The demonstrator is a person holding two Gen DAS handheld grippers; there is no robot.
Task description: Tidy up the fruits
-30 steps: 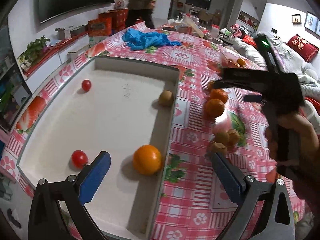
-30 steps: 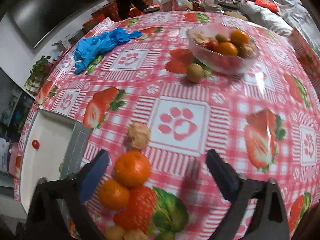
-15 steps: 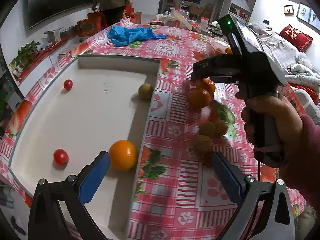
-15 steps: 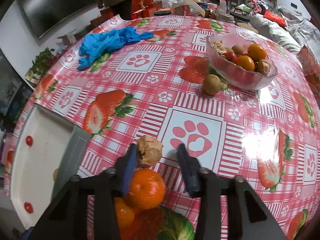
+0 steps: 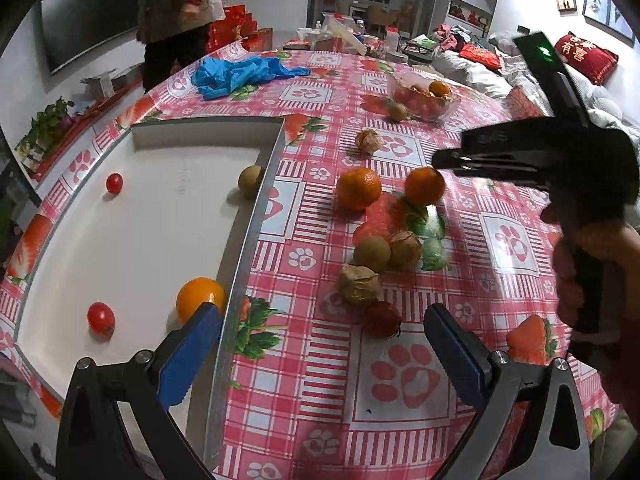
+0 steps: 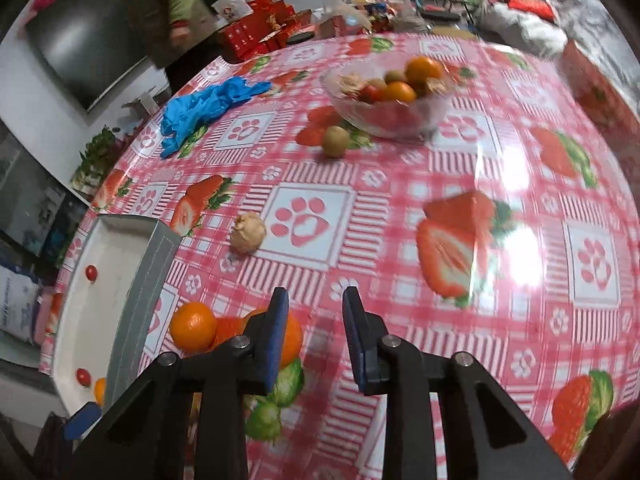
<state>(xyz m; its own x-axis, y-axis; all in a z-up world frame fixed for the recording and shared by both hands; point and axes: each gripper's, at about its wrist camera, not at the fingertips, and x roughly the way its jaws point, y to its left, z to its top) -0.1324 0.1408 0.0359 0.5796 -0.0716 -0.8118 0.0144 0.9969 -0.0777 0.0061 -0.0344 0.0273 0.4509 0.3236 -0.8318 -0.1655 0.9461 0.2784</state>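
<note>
My left gripper [image 5: 324, 356] is open and hangs over the tray's right rim and the tablecloth. Nothing sits between its blue fingers [image 5: 192, 354]. Just ahead lie a dark red fruit [image 5: 382, 318], a wrinkled brown fruit [image 5: 359, 284], a kiwi [image 5: 372, 253] and two oranges [image 5: 359, 188] [image 5: 425, 186]. The white tray [image 5: 248, 216] holds two tomatoes, an orange [image 5: 200, 298] and a kiwi. My right gripper [image 6: 316, 332] has its jaws narrow and opening, with only bare cloth between them. An orange [image 6: 294, 338] sits just left of it, and a pale wrinkled fruit [image 6: 248, 236] lies farther ahead.
A glass bowl [image 6: 432, 114] of mixed fruit stands at the table's far side, with a loose kiwi [image 6: 335, 142] beside it. Blue gloves [image 6: 200, 112] lie at the far left. A person stands beyond the table. A hand [image 5: 580, 268] holds the right gripper's handle at the right.
The right gripper's jaws went from wide to narrow around the pale fruit, then drew back right without it. The left gripper slid right from over the tray toward the loose fruits.
</note>
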